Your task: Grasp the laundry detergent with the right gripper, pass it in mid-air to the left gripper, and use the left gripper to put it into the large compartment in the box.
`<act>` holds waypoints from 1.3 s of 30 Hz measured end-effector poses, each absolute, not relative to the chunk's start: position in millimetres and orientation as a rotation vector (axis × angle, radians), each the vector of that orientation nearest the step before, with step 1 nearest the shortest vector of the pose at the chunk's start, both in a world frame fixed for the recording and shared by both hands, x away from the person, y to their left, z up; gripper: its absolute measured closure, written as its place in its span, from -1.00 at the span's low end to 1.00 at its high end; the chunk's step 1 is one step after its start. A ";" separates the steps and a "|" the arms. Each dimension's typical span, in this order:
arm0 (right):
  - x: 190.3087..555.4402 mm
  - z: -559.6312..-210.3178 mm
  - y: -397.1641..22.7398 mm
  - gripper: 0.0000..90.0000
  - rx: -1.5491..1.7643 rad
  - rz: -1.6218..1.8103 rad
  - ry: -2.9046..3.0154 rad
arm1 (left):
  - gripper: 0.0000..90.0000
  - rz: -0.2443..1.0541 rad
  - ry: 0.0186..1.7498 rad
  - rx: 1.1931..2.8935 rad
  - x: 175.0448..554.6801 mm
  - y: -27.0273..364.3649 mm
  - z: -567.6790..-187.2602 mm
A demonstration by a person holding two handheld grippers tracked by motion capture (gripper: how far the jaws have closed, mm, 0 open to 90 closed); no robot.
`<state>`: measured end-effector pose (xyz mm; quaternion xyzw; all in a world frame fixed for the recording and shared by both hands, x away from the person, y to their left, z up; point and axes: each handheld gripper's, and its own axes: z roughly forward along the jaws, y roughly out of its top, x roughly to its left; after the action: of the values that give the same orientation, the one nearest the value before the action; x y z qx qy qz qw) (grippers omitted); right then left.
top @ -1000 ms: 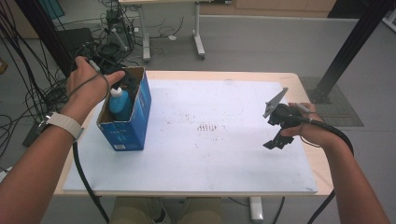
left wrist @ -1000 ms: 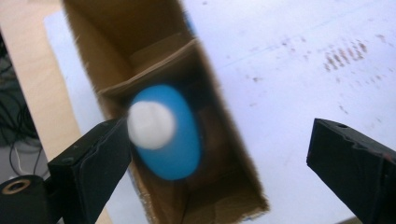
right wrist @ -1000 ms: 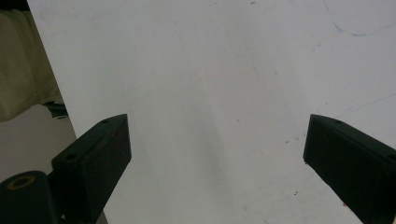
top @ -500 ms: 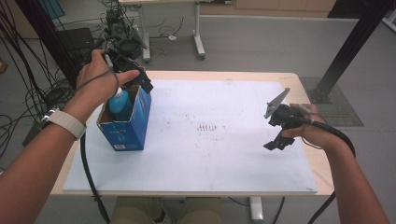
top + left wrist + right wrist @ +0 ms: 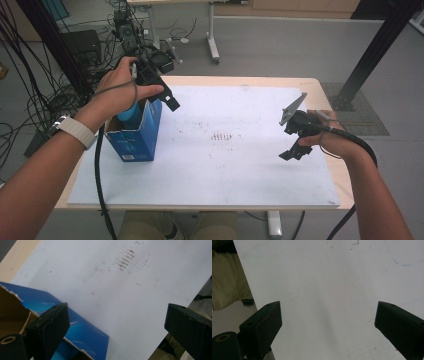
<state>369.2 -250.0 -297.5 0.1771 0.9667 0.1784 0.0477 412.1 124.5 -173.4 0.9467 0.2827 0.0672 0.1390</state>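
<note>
Left gripper has lifted off the blue box, jaws wide, empty; bottle stays inside. Right gripper unchanged, also open.

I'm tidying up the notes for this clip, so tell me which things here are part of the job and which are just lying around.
Likely part of the job:
blue box, open-topped
blue bottle standing in it
left gripper, open, above the box
right gripper, open, over the white sheet

Just lying about:
cables on the floor
far table legs
</note>
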 end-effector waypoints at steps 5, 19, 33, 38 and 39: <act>370.1 -297.1 -247.2 -0.84 0.542 0.543 2.948 | -0.85 0.175 0.723 2.788 410.3 113.9 -180.7; 372.8 -290.7 -237.0 -0.84 0.532 0.555 2.942 | -0.84 0.166 0.534 2.854 405.7 99.6 -191.4; 380.7 -290.4 -224.0 -0.85 0.509 0.553 2.953 | -0.84 0.145 0.509 2.858 406.8 99.1 -201.5; 381.3 -289.6 -225.7 -0.85 0.515 0.550 2.950 | -0.84 0.140 0.506 2.848 408.3 99.7 -200.3; 381.2 -289.2 -226.2 -0.85 0.527 0.545 2.949 | -0.84 0.143 0.506 2.850 408.3 99.8 -200.6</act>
<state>381.2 -226.2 -289.2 0.1729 0.9674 0.1788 0.0485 408.3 99.8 -200.6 0.9761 0.1733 0.0490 0.1216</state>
